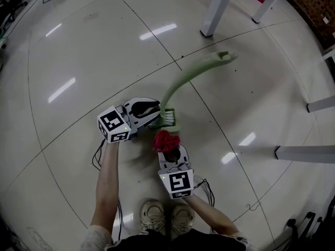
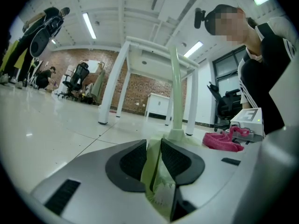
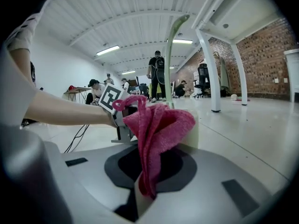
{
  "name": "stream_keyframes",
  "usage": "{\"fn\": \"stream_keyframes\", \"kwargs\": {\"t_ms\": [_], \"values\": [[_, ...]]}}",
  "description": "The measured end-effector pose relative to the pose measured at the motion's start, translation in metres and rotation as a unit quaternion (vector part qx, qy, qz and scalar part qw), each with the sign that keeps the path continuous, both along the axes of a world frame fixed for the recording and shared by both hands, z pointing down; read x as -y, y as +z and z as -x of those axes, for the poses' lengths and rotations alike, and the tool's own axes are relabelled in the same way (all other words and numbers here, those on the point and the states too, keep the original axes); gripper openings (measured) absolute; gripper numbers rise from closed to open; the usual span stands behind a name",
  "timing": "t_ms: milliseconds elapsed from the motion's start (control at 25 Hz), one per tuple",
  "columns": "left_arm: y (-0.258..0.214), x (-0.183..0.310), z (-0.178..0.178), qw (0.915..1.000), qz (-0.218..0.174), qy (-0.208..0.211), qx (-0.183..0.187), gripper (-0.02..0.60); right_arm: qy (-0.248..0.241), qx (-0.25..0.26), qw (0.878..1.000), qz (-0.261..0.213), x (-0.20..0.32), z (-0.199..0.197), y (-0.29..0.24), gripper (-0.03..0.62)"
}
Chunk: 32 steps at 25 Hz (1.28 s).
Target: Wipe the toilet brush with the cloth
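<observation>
Two grippers work low over the shiny floor (image 1: 78,46). The left gripper (image 2: 153,160) has its jaws part closed, pinching the pale green head of the one toilet brush (image 1: 183,82), which lies on the floor with its curved handle reaching away toward two white table legs (image 1: 215,9). The right gripper (image 3: 142,171) has its jaws pressed together on the one pink cloth (image 3: 156,125), whose bunched folds stand up out of the jaws right at the brush head, just beside the left gripper.
</observation>
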<state>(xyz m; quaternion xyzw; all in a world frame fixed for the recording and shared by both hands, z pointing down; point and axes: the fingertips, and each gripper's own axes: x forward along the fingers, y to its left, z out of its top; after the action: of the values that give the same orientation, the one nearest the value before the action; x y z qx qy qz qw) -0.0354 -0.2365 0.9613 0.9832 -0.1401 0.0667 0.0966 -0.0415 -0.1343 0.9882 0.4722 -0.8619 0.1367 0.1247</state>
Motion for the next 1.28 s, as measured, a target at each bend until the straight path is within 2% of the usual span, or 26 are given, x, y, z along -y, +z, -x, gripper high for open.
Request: {"fn": "stream_keyframes", "kwargs": {"t_ms": [200,280,360,480,560,800,1000,1280], "values": [[0.000,0.001,0.001,1.0000,0.004,-0.001,-0.005,0.106,-0.058,-0.003,0.998,0.002,-0.004,0.023,0.004,0.031],[0.000,0.001,0.000,0.9999,0.007,-0.001,-0.008,0.106,-0.068,0.001,0.998,-0.009,-0.006,0.022,0.000,0.032],[0.000,0.001,0.000,1.0000,0.008,0.005,-0.003,0.106,-0.036,0.008,0.999,-0.020,-0.008,0.003,-0.007,0.031],[0.000,0.000,0.000,0.9999,0.007,0.014,0.004,0.106,0.035,0.007,0.999,-0.013,-0.005,-0.035,-0.004,0.031],[-0.001,0.000,0.000,0.9999,0.006,0.011,0.002,0.106,0.054,0.000,0.999,-0.003,0.001,-0.049,0.001,0.031],[0.001,0.000,0.005,0.9999,0.005,-0.011,0.001,0.101,0.067,-0.015,0.998,-0.004,0.019,-0.064,0.004,0.031],[0.001,-0.013,0.015,0.9998,0.010,-0.016,0.003,0.071,0.077,-0.023,0.997,-0.007,0.039,-0.086,0.004,0.031],[0.000,-0.043,0.014,0.9998,0.017,-0.007,0.000,0.043,0.046,-0.044,0.998,-0.018,0.073,-0.103,0.003,0.031]]}}
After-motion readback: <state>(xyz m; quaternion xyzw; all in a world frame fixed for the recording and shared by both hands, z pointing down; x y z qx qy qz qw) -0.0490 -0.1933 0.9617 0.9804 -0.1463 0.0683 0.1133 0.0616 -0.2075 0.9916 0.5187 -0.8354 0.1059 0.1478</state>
